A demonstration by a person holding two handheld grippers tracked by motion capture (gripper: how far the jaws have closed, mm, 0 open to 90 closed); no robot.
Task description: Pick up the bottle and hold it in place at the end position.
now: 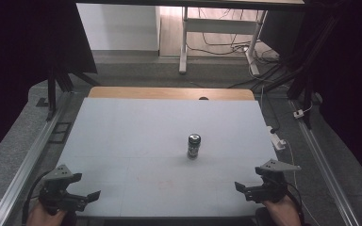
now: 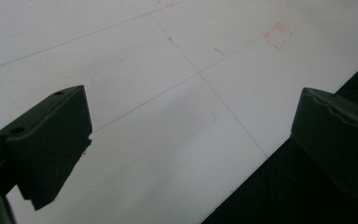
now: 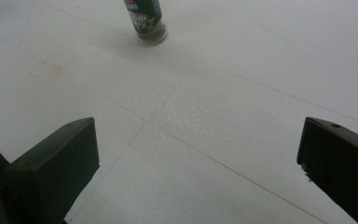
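A small dark jar (image 1: 194,145) with a green label and a dark lid stands upright near the middle of the white table (image 1: 136,136). In the right gripper view the jar's (image 3: 147,21) lower half appears at the top, far ahead of the jaws. My left gripper (image 1: 90,197) rests at the table's near left corner, held by a hand, its jaws wide apart over bare table (image 2: 168,116). My right gripper (image 1: 239,188) sits at the near right, open too, with nothing between its fingers (image 3: 56,163).
A wooden strip (image 1: 169,92) runs along the table's far edge. Metal rails (image 1: 28,160) flank both sides. A white power strip (image 1: 278,141) and cables lie off the right edge. Desk legs and tangled cables (image 1: 226,44) stand beyond. Faint red marks (image 2: 277,36) stain the table surface.
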